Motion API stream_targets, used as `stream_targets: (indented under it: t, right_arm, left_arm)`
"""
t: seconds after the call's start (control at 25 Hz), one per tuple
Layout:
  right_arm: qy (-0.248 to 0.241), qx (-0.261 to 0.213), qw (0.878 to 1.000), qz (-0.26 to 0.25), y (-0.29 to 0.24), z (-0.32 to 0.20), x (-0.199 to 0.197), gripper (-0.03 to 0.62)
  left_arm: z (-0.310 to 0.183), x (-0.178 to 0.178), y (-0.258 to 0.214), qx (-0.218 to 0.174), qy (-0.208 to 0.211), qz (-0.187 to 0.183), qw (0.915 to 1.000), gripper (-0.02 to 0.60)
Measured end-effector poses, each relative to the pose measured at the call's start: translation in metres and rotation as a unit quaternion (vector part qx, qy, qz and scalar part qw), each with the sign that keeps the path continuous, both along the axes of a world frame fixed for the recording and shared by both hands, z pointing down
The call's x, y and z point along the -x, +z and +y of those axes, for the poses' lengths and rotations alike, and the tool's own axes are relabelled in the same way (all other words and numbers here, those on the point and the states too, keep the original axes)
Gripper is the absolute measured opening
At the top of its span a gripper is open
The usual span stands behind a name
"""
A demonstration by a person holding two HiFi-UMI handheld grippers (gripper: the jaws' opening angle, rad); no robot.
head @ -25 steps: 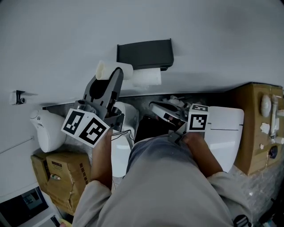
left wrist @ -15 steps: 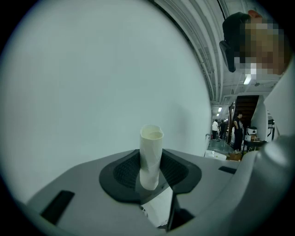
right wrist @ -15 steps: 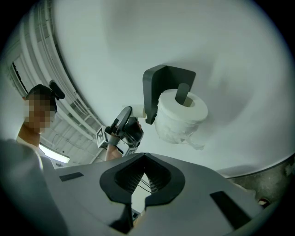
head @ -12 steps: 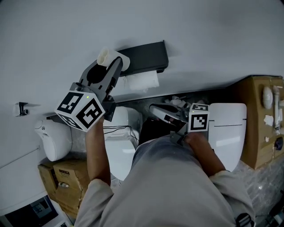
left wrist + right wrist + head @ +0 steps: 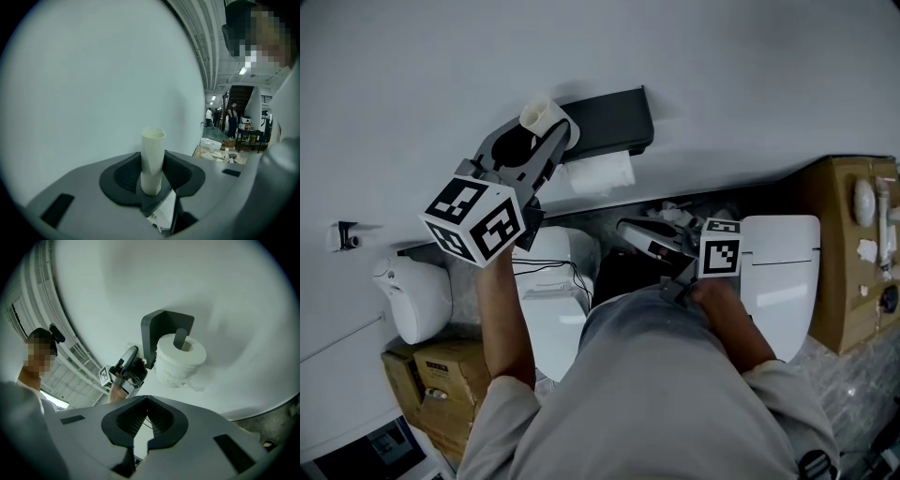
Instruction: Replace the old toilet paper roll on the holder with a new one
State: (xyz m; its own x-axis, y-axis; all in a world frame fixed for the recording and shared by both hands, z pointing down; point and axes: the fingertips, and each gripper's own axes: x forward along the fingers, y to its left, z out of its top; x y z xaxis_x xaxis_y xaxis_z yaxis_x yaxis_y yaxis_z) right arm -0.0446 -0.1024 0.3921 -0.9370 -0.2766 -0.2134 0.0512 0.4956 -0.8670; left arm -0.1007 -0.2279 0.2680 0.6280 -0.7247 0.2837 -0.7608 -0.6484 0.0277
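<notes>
White wall (image 5: 722, 75) fills most of the scene. The floor below is crowded w/ toilets (image 5: 551, 309) and cardboard boxes (image 5: 431, 375); no worktop. The dark holder (image 5: 605, 117) is fixed to the wall and carries a fat white roll (image 5: 180, 357) w/ a loose tail hanging. L hand-held gripper (image 5: 551, 134) is clenched on a bare cardboard core (image 5: 153, 150), just beside the holder's end at head-view left; can't tell if they touch. R hand-held gripper (image 5: 147, 404) is closed w/ nothing in it, low near the person's body, well apart from the holder.

Judgement: the holder looks restocked, so the step in hand is prob. dealing w/ the spent core. To do it well:
- keep the squeeze light so the thin tube doesn't crush
- keep it clear of the hanging tail so no paper unspools
- don't knock the holder arm (image 5: 180, 338)

Views:
- Head view gives the layout (both grippers, floor clutter), but the roll sits mostly hidden under the holder cover.
- Only the R gripper view shows the roll seated on the arm.
- Only the L gripper view shows the pads (image 5: 126, 173) pressing the core; the holder isn't in it.
</notes>
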Motion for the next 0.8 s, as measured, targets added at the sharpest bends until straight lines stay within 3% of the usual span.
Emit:
stream_targets:
  t: [0.32,0.56,0.68,0.8]
  right_arm:
    - [-0.004,0.004,1.000,0.002,0.003,-0.001,0.002,0.017]
    - [-0.005,0.012,1.000,0.005,0.006,-0.002,0.001,0.018]
    - [-0.004,0.010,1.000,0.005,0.005,-0.004,0.000,0.017]
    - [0.000,-0.007,1.000,0.014,0.001,-0.005,-0.002,0.017]
  left_arm:
    - [-0.002,-0.002,0.002,-0.013,-0.004,0.003,0.9999,0.140]
    - [-0.004,-0.001,0.009,-0.011,-0.012,0.003,0.9999,0.206]
    - [-0.001,0.005,0.005,-0.016,-0.022,0.016,0.9995,0.212]
    - [0.007,0.023,-0.010,-0.029,-0.063,0.052,0.9962,0.212]
